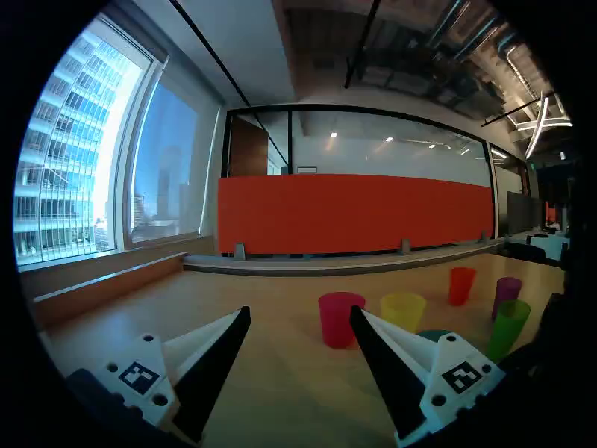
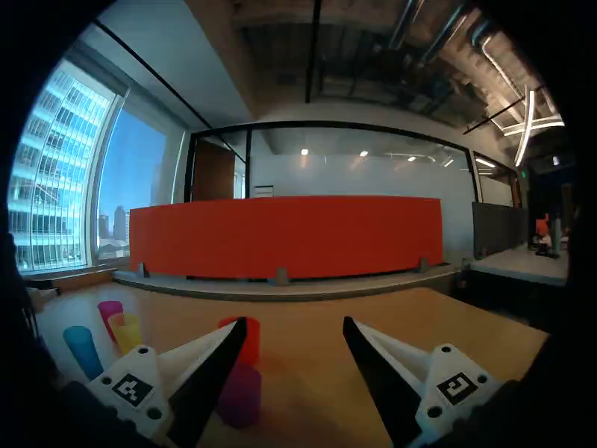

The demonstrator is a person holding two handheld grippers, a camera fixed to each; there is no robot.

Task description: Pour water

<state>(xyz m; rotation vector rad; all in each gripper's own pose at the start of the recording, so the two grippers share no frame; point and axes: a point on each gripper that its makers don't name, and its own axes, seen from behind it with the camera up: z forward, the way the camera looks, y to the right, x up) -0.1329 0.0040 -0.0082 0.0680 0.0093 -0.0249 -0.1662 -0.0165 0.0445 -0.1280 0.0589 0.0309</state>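
Left gripper: I logged the fingers apart, nothing between them. The pink cup stood upright on the wooden table, just ahead of the right fingertip. The yellow cup was beyond that finger, the green cup farther to its right.

Right gripper: fingers apart too, and empty. The red cup sat behind the left fingertip, the violet cup by that finger's inner edge (partly hidden), the blue cup well to its left. I could not tell whether any cup held water.

An office: desk divider, glass wall, tower view.
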